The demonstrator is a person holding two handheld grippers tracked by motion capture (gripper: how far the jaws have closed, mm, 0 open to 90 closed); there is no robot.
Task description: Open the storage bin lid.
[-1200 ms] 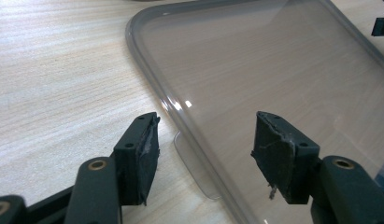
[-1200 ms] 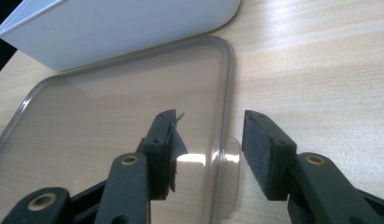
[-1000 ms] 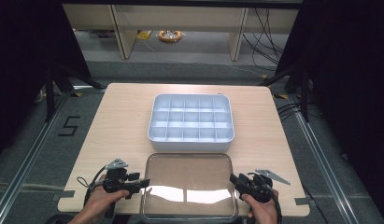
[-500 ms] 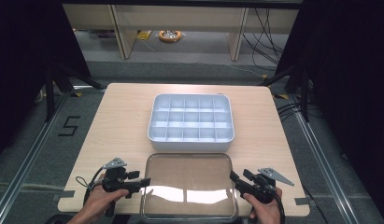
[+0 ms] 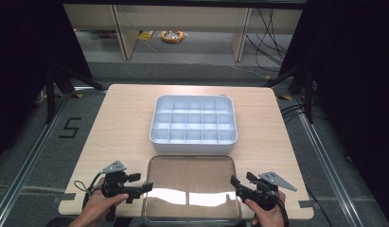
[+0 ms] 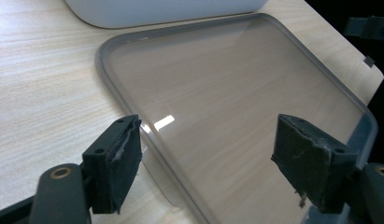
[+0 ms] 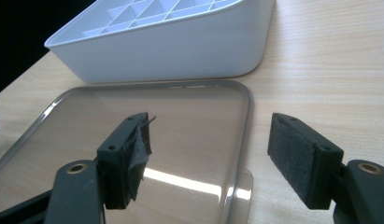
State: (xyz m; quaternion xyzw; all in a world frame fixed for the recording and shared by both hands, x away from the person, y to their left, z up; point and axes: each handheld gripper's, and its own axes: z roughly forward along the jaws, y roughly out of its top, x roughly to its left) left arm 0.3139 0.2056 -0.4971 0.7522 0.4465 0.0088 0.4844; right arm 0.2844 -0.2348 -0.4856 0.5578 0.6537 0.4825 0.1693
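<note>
A single black number 5 (image 5: 70, 127) is marked on the grey floor (image 5: 36, 156), just left of the desk (image 5: 121, 123); nothing else here is readable.

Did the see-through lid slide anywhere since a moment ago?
No. The clear lid lies in the same spot, its far edge just before the white compartment box, as before.

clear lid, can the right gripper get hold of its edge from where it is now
Probably yes. The right gripper sits at the clear lid's right edge, its jaws having just opened, and the right gripper view shows the rim between them with nothing in the way. The white compartment tray lies beyond, apart.
</note>
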